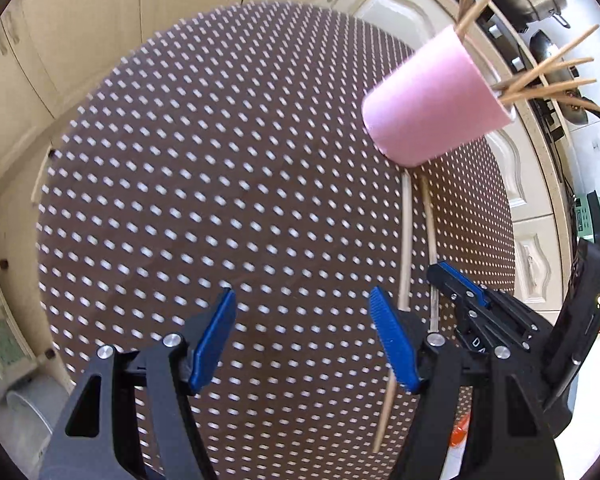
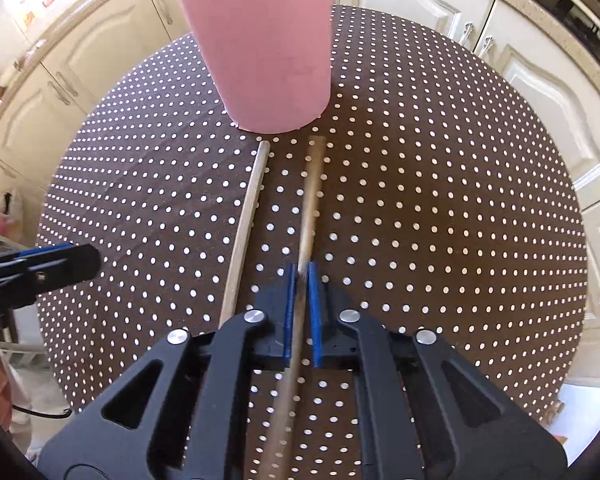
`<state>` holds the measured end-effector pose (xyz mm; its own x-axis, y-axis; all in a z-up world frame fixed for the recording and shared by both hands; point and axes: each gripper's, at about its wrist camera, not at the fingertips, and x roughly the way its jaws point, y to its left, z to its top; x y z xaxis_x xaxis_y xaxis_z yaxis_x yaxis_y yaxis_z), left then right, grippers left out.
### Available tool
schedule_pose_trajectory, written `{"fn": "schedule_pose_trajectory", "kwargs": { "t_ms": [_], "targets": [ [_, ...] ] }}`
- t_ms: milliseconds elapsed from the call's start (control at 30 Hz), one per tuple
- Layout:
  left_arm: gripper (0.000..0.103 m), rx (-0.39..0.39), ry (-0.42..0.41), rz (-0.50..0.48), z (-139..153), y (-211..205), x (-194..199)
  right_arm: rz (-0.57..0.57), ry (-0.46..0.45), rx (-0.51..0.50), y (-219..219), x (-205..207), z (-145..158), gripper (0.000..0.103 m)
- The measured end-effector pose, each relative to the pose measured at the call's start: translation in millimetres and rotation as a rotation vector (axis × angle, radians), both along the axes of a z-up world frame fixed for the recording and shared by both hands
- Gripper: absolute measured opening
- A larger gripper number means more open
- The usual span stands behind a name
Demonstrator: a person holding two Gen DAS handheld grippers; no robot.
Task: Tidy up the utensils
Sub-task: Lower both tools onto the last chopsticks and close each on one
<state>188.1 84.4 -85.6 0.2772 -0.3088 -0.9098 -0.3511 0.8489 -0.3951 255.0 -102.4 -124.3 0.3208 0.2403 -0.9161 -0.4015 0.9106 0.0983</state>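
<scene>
Right gripper point(image 2: 301, 280) is pinching a chopstick point(image 2: 312, 200), left gripper point(image 1: 304, 336) is hovering spread; second chopstick point(image 2: 246, 224) is lying left of it on the bench point(image 2: 460, 200), pink cup point(image 2: 260, 48) standing far.

Round worktop point(image 2: 440, 208), centre of frame: brown cloth cover with white dots, matt, faint weave.
Pink cylindrical cup point(image 2: 260, 48), top centre: smooth, matt, plastic-looking.
Two pale wooden chopsticks point(image 2: 244, 224) below cup: bare, unvarnished, matt.
Black plastic right gripper point(image 2: 301, 280), bottom centre: semi-matt frame, shiny metal screw heads; blue ribbed rubbery fingers point(image 1: 394, 344).
Cream cabinet doors point(image 2: 540, 80), upper right: satin sheen.
</scene>
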Motion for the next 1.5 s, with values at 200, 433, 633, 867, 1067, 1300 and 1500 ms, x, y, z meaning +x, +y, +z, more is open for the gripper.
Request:
{"fn": "schedule_pose_trajectory", "kwargs": {
  "t_ms": [200, 433, 633, 867, 1067, 1300, 1500],
  "targets": [
    [0.068, 0.034, 0.050, -0.051, -0.8, -42.7, 20.1, -0.025, 0.024, 0.120, -42.3, -9.2, -3.7, 0.006],
    [0.068, 0.167, 0.096, -0.060, -2.9, -83.1, 44.8, -0.021, -0.006, 0.181, -73.0, -26.8, -7.1, 0.006],
    [0.068, 0.300, 0.119, -0.108, -4.0, -115.4, 60.9, -0.007, -0.004, 0.246, -82.4, -29.2, -5.1, 0.006],
    [0.069, 0.430, 0.107, -0.150, -2.8, -165.1, 79.4, 0.023, -0.044, 0.275, -96.8, -22.8, -2.2, 0.006],
    [0.032, 0.428, 0.063, -0.091, 4.4, -141.4, 70.3, 0.062, -0.091, 0.243, -94.3, -29.9, -4.0, 0.006],
    [0.007, 0.429, -0.009, -0.060, 10.7, -128.0, 47.1, 0.060, -0.107, 0.230, -78.7, -37.1, 1.8, 0.006],
    [0.007, 0.448, -0.079, -0.096, 13.5, -121.7, 8.0, 0.015, -0.124, 0.227, -74.5, -49.8, 4.5, 0.006]
  ]
}}
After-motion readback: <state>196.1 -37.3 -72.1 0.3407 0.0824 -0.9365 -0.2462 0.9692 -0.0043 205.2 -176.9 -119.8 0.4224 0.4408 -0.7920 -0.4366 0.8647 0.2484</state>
